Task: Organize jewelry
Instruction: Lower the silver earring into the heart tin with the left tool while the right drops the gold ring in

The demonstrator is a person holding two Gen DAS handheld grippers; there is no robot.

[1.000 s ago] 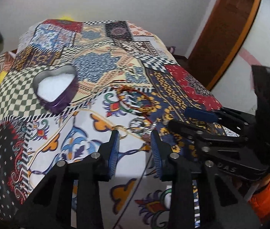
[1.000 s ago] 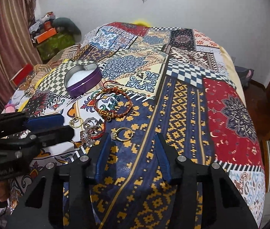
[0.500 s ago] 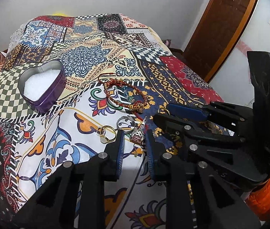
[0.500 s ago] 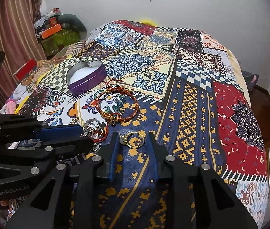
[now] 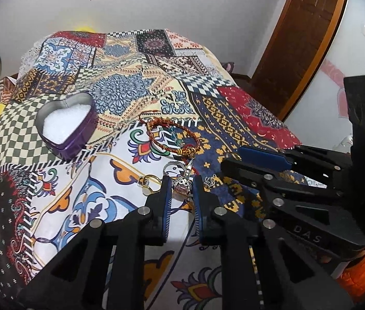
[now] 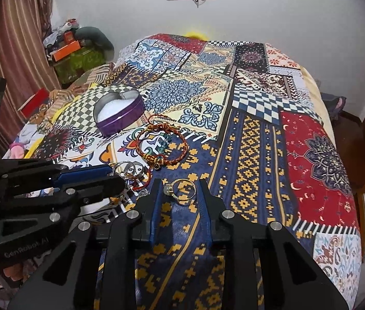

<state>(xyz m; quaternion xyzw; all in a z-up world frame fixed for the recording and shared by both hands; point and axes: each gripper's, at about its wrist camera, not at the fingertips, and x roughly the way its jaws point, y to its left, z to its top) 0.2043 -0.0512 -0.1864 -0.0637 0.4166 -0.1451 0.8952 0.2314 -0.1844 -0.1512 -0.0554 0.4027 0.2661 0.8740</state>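
A purple heart-shaped tin [image 5: 66, 126] with white lining sits open on the patterned bedspread; it also shows in the right wrist view [image 6: 118, 113]. A red braided bracelet [image 5: 172, 137] lies in front of it. My left gripper [image 5: 180, 190] is shut on a silver pendant [image 5: 183, 180], lifted a little off the cloth. A gold ring [image 5: 149, 183] lies just left of it. My right gripper [image 6: 180, 193] is open around a gold ring with a stone [image 6: 182, 190] that lies on the blue cloth. Silver rings [image 6: 128, 168] lie left of it.
The bedspread [image 6: 254, 134] covers a bed with its edge at right. Clutter and boxes [image 6: 71, 49] stand by a striped curtain at left. A wooden door [image 5: 303, 33] is at the right.
My left gripper has narrowed onto the silver pendant and raised it slightly. My right gripper has opened wider and moved forward around the gold ring.
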